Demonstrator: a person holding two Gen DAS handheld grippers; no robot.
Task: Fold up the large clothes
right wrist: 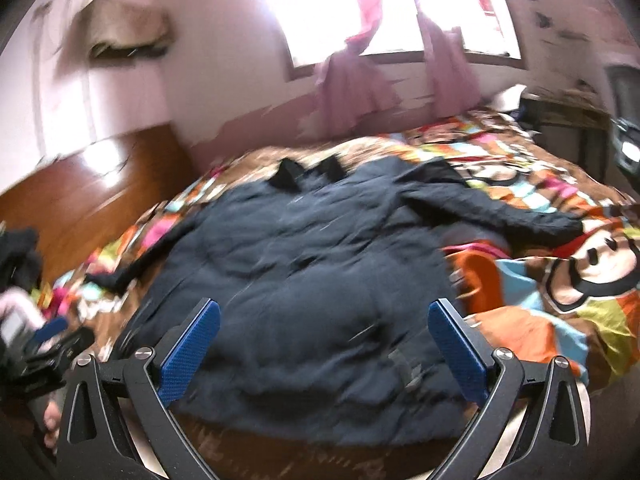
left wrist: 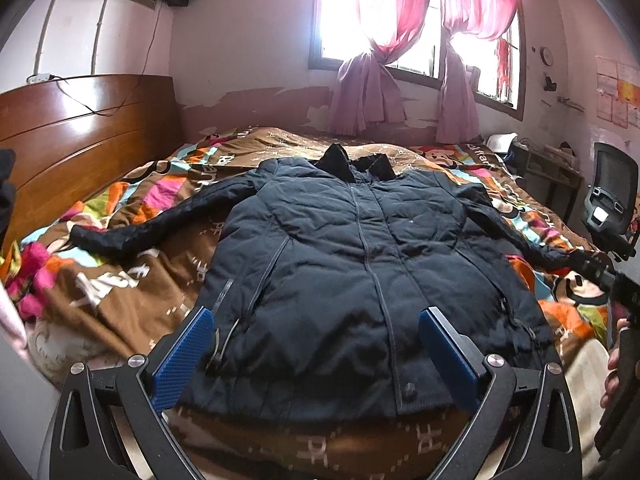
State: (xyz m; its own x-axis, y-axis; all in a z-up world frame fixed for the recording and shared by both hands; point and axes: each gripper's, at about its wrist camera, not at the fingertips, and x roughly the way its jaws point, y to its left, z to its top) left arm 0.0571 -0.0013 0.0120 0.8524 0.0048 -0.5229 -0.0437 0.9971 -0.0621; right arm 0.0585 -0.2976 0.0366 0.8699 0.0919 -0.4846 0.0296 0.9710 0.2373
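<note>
A dark navy padded jacket [left wrist: 360,264] lies flat and face up on the bed, zipped, collar toward the window, both sleeves spread out to the sides. My left gripper [left wrist: 316,316] hovers open over the jacket's hem, nothing between its blue pads. In the blurred right wrist view the same jacket [right wrist: 304,280] fills the middle. My right gripper [right wrist: 324,308] is open above the hem as well. The right gripper also shows at the right edge of the left wrist view, near the jacket's right cuff [left wrist: 560,256].
The bed wears a brown, multicoloured cartoon quilt [left wrist: 132,280]. A wooden headboard [left wrist: 80,136] stands at the left. Behind are a window with pink curtains [left wrist: 400,60], a cluttered desk [left wrist: 552,164] and an office chair [left wrist: 612,192] at the right.
</note>
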